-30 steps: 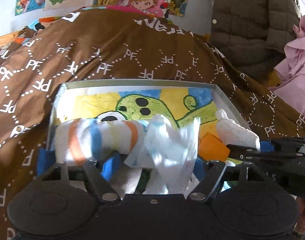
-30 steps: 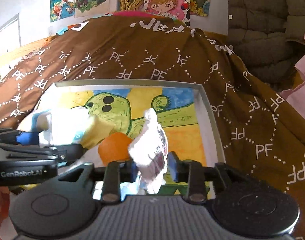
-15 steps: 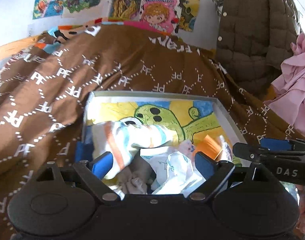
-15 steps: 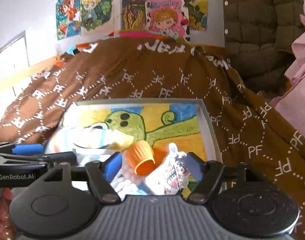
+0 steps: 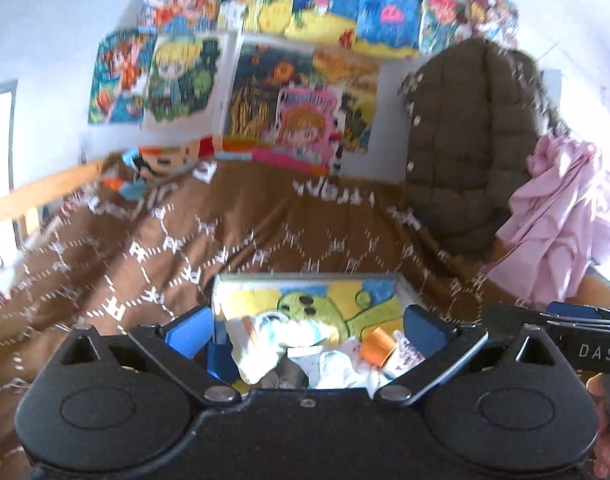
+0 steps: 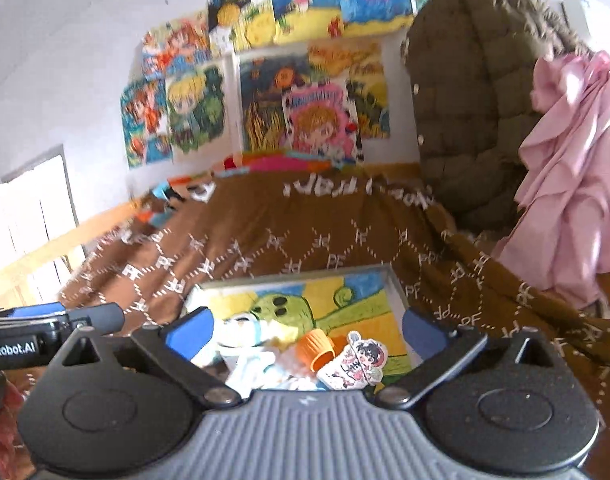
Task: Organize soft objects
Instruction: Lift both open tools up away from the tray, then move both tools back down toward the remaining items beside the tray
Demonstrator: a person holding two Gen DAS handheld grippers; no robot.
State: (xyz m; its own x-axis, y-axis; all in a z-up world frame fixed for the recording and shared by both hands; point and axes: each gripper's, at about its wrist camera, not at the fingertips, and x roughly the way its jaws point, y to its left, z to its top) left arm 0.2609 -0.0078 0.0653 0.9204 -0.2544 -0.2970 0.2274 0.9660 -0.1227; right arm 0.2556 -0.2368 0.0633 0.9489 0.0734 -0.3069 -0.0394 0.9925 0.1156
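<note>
Lying in a shallow grey-rimmed tray on the bed are the soft things — a white cloth with orange and blue stripes, a crumpled pale fabric piece, a small orange cup-shaped item tipped on its side, and a little white pouch printed with a cartoon figure. They sit heaped in the near part of the tray, touching one another, over a painted bottom showing a green cactus-like creature on yellow and blue. The left tongs hang above that heap with the blue pads spread wide and still opening; nothing is caught between them, the cloths lying loose below. The right tongs are the same — jaws opening, wide apart, the orange item and the pouch seen through the gap but not pressed by either pad. Each tool shows at the edge of the other's view, the two side by side with the left one on the left. The tray rests on a brown bedspread patterned with white dotted diamonds and letters. Behind the bed, bright cartoon posters cover the white wall, a quilted olive-brown coat hangs at the right, and a pink garment drapes just beside it. Both views are somewhat blurred.
</note>
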